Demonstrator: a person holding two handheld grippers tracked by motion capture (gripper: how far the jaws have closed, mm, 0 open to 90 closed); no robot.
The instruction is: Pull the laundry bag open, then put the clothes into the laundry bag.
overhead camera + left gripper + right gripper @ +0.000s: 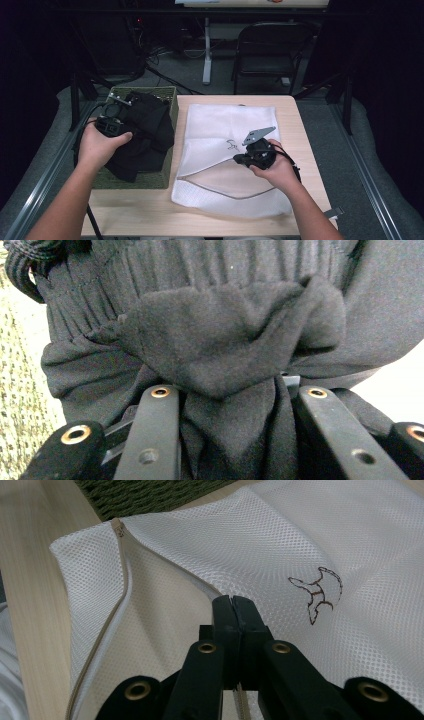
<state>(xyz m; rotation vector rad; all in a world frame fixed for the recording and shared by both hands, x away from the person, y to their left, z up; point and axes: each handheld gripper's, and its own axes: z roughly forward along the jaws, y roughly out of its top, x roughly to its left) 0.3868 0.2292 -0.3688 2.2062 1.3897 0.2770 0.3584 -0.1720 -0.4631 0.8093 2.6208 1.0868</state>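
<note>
- The left gripper [116,116] sits over the green woven basket [172,102] at the left of the table, held in the person's left hand [100,145].
- In the left gripper view its jaws stand a little apart with a bunched fold of the black garment [225,340] clamped between them (the cloth fills the gap down to the base of the jaws).
- The black garment [145,132] lies heaped in the basket, part of it draped over the basket's right wall toward the white mesh laundry bag [225,125].
- The mesh bag lies flat on the wooden table [305,145], just right of the basket, reaching from the far edge almost to the near one.
- The right gripper [239,159] rests on the bag near its middle, held in the right hand [277,170].
- In the right gripper view [232,600] the jaws are pressed together, pinching the bag's upper mesh layer at the zip edge [122,595] (the opening gapes to the left of the tips).
- A small brown embroidered mark [317,595] sits on the mesh just right of the jaw tips.
</note>
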